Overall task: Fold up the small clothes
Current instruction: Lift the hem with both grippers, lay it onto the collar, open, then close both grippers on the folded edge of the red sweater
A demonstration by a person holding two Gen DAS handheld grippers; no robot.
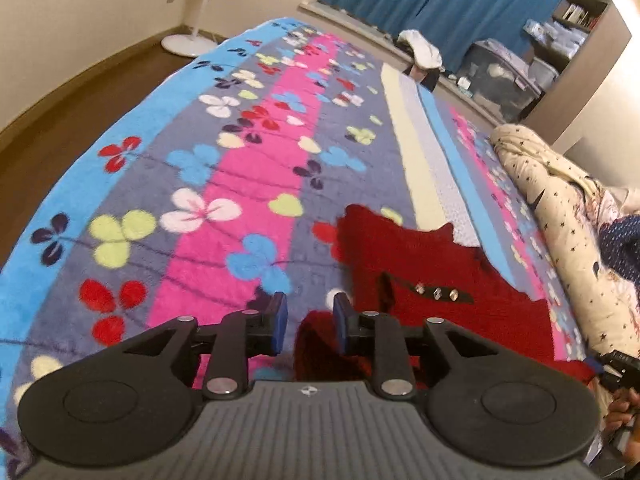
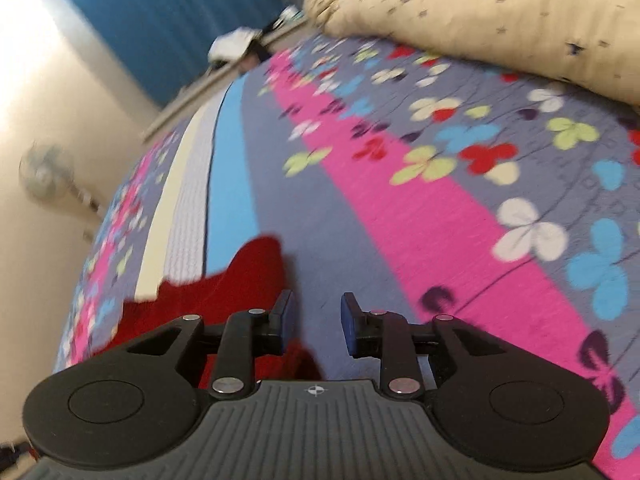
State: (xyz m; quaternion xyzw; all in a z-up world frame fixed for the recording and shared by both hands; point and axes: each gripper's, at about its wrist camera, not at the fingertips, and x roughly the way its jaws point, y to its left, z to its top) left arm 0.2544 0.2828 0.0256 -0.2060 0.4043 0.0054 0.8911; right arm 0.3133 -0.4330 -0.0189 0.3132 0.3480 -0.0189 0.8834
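Between the parted jaws of the left gripper (image 1: pixel 307 322), a red garment (image 1: pixel 440 280) is lying on the blanket (image 1: pixel 240 168); right gripper (image 2: pixel 316 326) is gaping too, no writing readable

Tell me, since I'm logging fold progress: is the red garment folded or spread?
Mostly spread: the red garment lies open on the floral blanket, studded tab showing. Its near edge looks bunched; any fold there, cannot tell.
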